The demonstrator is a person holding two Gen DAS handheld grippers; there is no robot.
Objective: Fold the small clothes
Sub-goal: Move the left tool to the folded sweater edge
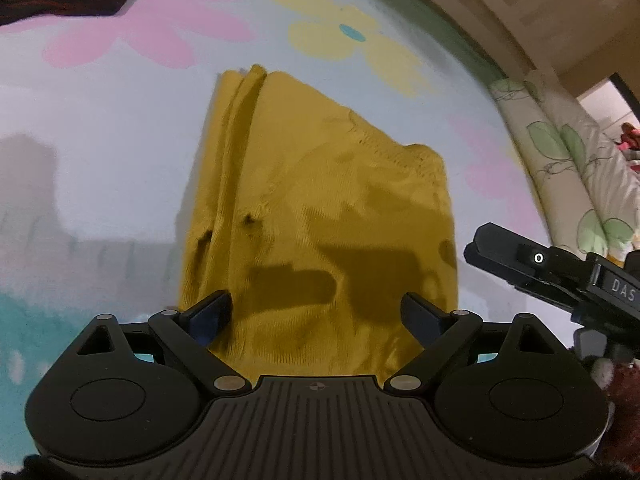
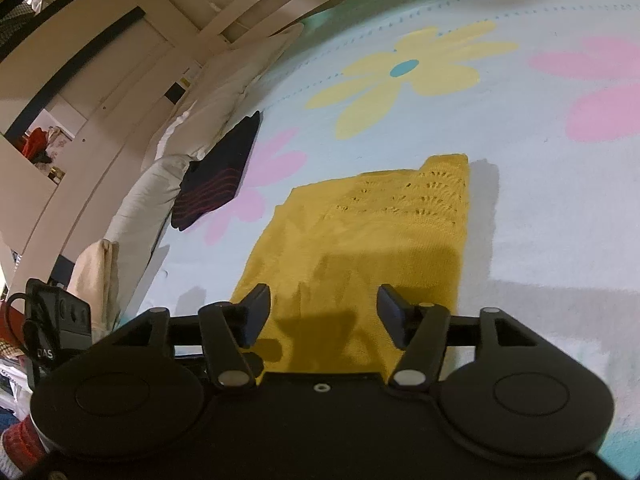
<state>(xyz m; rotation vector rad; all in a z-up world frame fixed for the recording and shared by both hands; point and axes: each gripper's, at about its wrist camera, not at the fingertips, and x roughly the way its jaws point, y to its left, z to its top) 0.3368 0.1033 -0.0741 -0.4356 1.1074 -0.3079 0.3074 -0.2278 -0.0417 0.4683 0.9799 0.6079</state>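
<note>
A folded mustard-yellow knit garment [image 1: 320, 216] lies flat on a pale blue bedspread [image 1: 100, 140] printed with pink and yellow flowers. The left gripper [image 1: 316, 312] hovers over its near edge, jaws apart, gripping nothing. The right gripper [image 2: 320, 312] likewise stands released above the knit; its body reads "DAS". A dark striped garment [image 2: 218, 176] lies near the pillows [image 2: 160, 184].
</note>
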